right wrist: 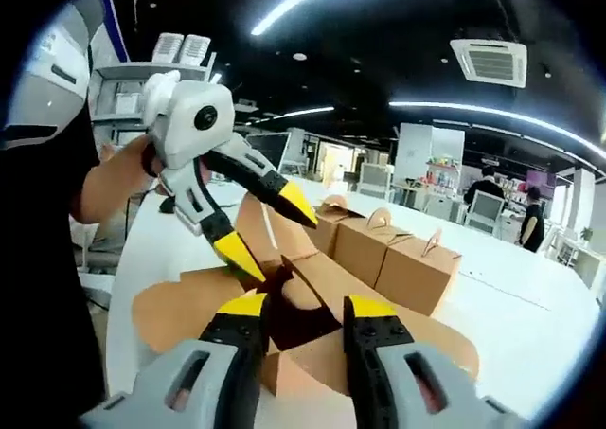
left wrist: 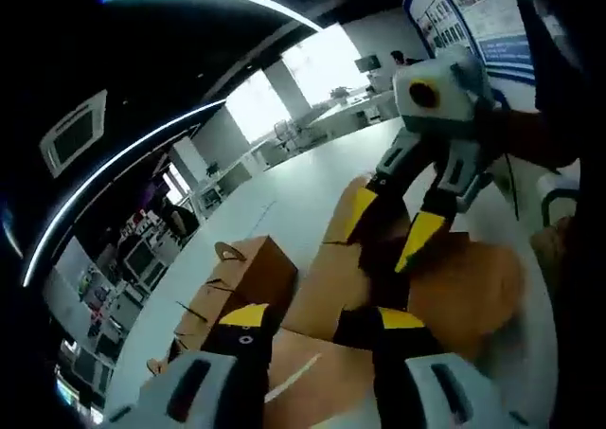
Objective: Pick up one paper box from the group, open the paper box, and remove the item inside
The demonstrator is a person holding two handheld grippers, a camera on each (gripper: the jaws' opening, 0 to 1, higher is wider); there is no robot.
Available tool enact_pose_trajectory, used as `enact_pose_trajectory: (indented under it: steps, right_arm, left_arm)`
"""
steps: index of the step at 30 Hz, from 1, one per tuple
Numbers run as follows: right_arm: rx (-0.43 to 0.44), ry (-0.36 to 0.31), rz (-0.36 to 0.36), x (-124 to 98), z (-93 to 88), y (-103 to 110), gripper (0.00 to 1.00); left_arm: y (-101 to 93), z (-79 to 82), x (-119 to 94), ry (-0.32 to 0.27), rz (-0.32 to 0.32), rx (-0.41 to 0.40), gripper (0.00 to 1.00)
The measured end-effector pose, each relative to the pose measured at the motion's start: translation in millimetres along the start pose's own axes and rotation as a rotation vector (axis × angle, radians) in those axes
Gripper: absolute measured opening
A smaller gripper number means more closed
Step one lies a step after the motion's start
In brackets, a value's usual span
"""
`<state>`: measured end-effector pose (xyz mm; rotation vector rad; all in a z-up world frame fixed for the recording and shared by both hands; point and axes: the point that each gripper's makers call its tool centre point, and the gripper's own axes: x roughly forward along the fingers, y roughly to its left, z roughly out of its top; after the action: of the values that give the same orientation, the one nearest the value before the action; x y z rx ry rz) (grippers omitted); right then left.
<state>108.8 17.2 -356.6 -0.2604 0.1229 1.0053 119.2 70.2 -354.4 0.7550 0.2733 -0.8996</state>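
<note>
The brown paper box [right wrist: 312, 315] sits near the white desk's [right wrist: 511, 306] front edge with its flaps spread; the right gripper [right wrist: 301, 308] and left gripper [right wrist: 263, 223] both hold their jaws parted over its dark opening, gripping nothing. Judging from this, a flap could tear if both pull apart too hard. The right gripper view shows three closed brown handled boxes [right wrist: 383, 244] in a row behind, while the left gripper view shows just one [left wrist: 248, 279]
</note>
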Motion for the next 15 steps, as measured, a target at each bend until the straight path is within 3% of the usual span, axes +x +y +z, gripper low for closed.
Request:
enact_pose_trajectory:
  steps: [6,15]
  right_arm:
    - [0.025,-0.004,-0.052,-3.4,-2.6,-12.9,0.55]
    - [0.1,-0.003,-0.033,-0.2,-6.3,-16.1,0.54]
  left_arm:
    - [1.1,0.5,7.0,0.018,0.008,0.049,0.43]
    - [-1.7,2.4,16.5,0.077,-0.005,0.172,0.43]
